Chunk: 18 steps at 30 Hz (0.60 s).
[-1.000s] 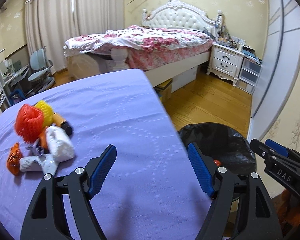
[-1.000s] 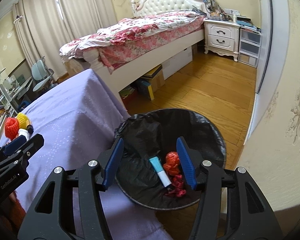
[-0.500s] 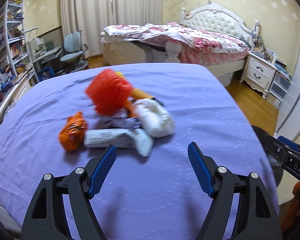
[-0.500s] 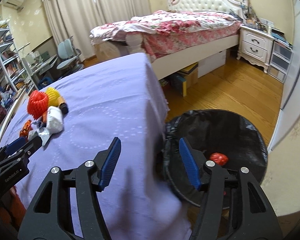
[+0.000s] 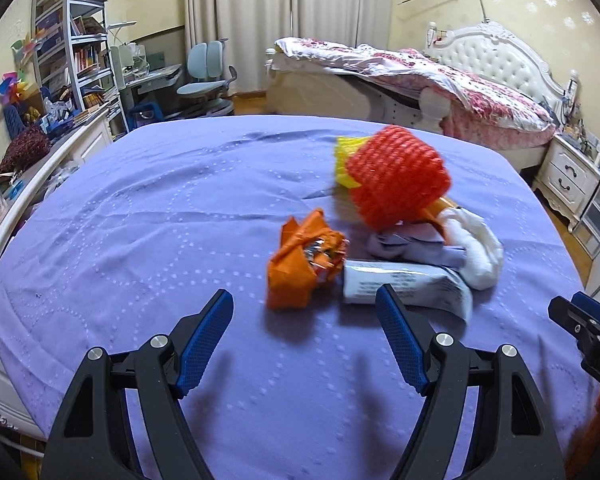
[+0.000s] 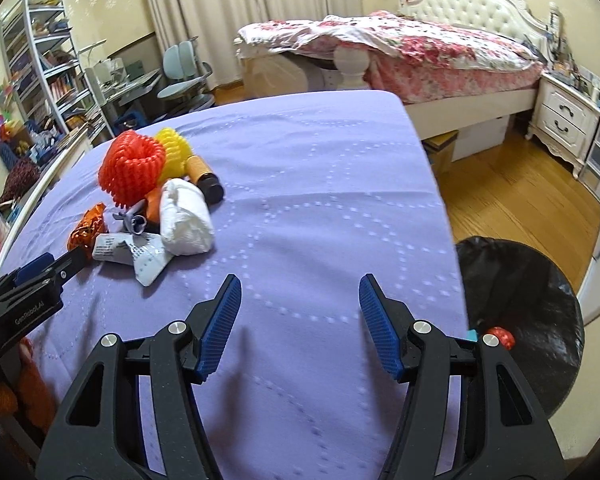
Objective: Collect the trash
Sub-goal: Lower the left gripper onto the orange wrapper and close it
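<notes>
Left gripper (image 5: 305, 312), jaws spread and empty, hovers just short of the orange wrapper (image 5: 302, 266) on the table (image 5: 140, 208); right gripper (image 6: 300, 312) released, near the table's right edge.

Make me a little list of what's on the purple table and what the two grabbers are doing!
table: purple cloth
trash pile: red foam net, yellow foam net, orange wrapper, white wad, white packet
bin: black-lined bin beside table
left gripper: open, empty, facing orange wrapper
right gripper: open, empty, over cloth
</notes>
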{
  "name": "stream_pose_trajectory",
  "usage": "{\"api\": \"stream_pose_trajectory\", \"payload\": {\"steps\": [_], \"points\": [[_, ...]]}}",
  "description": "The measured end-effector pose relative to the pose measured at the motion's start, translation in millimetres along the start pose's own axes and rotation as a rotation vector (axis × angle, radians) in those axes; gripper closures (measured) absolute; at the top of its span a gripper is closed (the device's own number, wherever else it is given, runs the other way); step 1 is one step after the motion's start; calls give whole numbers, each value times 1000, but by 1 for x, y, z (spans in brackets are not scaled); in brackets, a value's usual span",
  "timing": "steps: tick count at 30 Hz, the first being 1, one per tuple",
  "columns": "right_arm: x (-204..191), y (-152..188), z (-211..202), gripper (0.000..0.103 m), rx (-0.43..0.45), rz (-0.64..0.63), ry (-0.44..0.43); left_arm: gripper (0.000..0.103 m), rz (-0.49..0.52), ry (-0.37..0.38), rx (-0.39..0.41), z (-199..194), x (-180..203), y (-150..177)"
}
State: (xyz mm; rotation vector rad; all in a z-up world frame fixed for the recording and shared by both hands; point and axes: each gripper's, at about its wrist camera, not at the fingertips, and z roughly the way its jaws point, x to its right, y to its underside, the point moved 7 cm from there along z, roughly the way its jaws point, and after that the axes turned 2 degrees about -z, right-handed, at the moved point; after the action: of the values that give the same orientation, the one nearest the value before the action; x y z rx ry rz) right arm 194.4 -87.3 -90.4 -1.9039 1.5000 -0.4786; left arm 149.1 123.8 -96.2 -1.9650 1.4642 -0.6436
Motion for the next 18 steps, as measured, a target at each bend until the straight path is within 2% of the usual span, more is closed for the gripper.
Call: {"api": "stream_pose_trajectory", "payload": {"steps": [8,10,12,15,18], "points": [[-26,-7,12,43,-15,-41,-22,31,-33,29,-25,13,-18,-8],[-30,-9,14,43,-15,-48,-24,39,-18,41,-28,13,-18,-7],[-35,-9,15,43,-18,-54,-27,55,-4,63,-42,15,-16,-4],[-39,-10,18,43,-22,-62,-29,74,4,104,-61,17,-15,-2],[-45,-12,18,43,-19,-70,-32,74,-7,120,-60,15,-17,-1]]}}
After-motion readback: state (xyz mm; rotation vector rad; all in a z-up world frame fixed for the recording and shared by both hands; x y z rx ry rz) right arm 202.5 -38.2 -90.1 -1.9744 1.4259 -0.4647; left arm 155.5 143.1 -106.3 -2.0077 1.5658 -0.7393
